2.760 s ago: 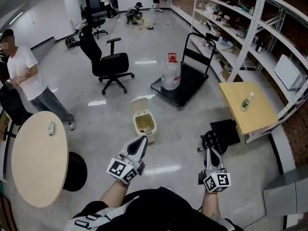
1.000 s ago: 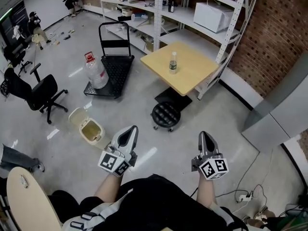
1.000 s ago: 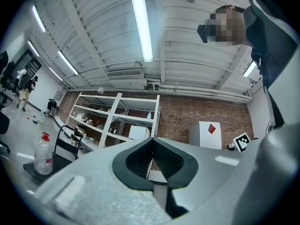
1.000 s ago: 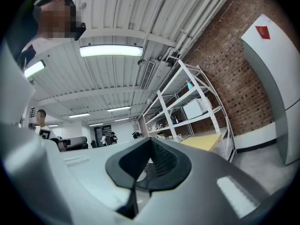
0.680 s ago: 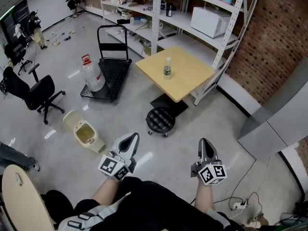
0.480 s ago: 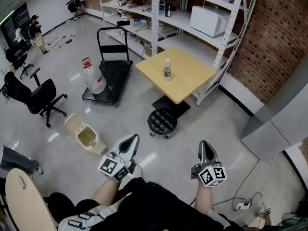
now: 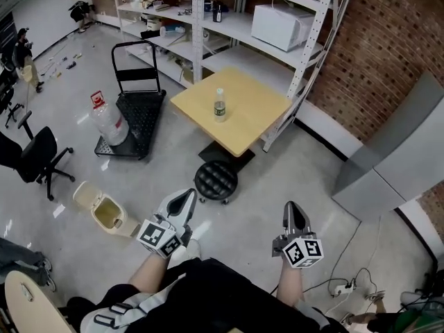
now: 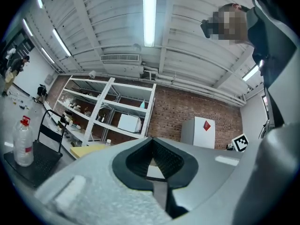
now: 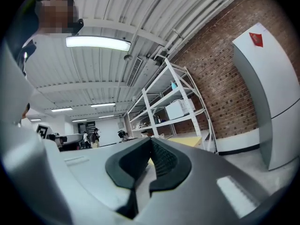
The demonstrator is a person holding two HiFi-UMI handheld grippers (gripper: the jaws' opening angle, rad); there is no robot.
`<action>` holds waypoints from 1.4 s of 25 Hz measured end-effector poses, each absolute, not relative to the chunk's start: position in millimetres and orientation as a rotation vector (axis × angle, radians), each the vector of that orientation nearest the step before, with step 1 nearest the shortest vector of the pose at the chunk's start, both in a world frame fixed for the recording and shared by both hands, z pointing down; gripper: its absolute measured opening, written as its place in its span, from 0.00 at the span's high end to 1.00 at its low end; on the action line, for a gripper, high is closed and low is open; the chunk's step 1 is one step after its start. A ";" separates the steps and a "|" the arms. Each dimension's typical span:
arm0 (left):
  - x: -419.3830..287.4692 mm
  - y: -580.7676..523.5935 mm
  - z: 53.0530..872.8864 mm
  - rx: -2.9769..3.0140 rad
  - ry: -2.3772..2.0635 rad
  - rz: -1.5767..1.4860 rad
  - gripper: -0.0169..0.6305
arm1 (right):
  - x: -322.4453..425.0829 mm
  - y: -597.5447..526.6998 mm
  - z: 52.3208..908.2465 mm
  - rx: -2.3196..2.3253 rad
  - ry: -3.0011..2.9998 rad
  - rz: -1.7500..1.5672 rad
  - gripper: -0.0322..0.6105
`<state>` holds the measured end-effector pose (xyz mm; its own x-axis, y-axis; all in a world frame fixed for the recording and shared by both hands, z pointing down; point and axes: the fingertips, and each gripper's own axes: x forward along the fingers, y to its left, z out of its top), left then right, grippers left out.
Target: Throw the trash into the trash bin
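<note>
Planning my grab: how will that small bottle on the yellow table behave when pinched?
The bottle looks like clear plastic, so it is probably light and apt to dent under a firm squeeze. It stands upright, tall and narrow, on the table, so a sideways nudge would likely tip it, after which it could roll.

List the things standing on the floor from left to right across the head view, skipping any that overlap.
office chair → trash bin → black stool → grey cabinet
</note>
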<state>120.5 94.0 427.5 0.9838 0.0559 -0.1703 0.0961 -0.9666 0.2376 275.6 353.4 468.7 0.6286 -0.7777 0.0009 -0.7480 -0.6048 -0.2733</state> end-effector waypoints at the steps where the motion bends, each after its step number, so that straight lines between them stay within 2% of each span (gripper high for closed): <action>1: 126.7 87.2 425.2 2.880 0.118 -0.247 0.97 | 280.6 349.2 467.5 -2.613 1.233 -0.171 0.94; 19: 148.3 -78.3 412.9 2.874 0.010 -0.298 0.97 | 322.9 156.1 446.5 -2.590 1.412 -0.140 0.94; 28: 150.2 -111.9 432.5 2.849 -0.013 -0.262 0.97 | 319.0 107.8 461.4 -2.592 1.494 -0.215 0.94; 35: 175.6 -118.5 431.2 2.870 -0.050 -0.255 0.97 | 358.2 90.6 470.6 -2.548 1.535 -0.255 0.94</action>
